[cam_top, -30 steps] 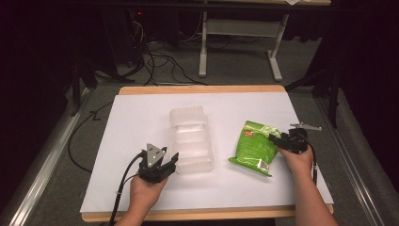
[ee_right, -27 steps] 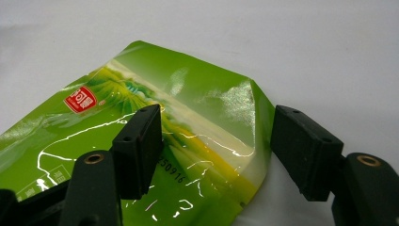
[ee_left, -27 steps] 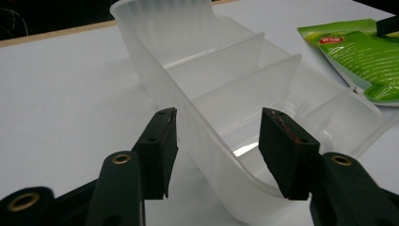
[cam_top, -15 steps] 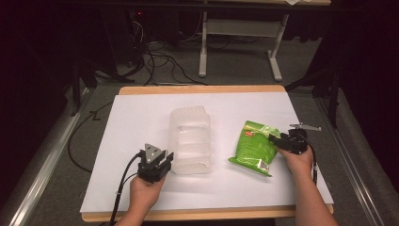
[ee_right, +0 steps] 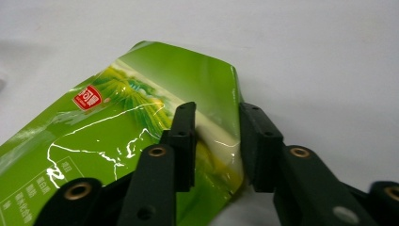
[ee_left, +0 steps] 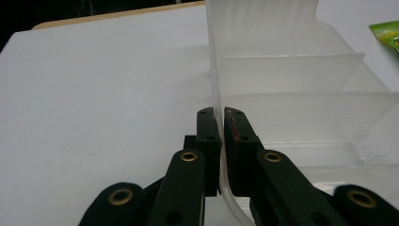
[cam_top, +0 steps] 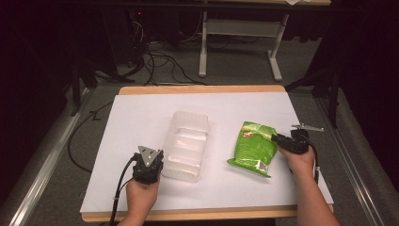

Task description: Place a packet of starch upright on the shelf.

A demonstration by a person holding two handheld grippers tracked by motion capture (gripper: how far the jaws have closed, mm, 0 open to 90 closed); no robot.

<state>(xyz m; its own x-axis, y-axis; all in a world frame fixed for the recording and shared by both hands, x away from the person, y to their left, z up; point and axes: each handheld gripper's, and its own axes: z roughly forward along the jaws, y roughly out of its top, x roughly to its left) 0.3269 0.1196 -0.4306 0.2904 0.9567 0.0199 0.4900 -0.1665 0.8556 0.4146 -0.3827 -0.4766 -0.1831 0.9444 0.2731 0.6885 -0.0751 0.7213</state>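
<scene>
A clear plastic container (cam_top: 186, 143) with divided compartments lies mid-table. My left gripper (cam_top: 158, 159) is at its near left corner. In the left gripper view the jaws (ee_left: 221, 123) have just been closing and now pinch the container's thin side wall (ee_left: 216, 70). A green snack bag (cam_top: 251, 148) lies to the right of the container. My right gripper (cam_top: 276, 138) reaches it from the right. Its jaws (ee_right: 214, 129) have just been closing and now squeeze the bag's (ee_right: 141, 94) creased end between them.
The table (cam_top: 141, 117) is covered by a white sheet with a wooden edge showing at the back. A corner of the green bag (ee_left: 386, 33) lies past the container. Cables and a desk frame (cam_top: 235, 33) stand on the floor beyond.
The left gripper's jaws have narrowed onto the container's wall and the hand edged slightly. The right gripper's jaws have drawn together on the bag's end. Container and bag have stayed in place.
</scene>
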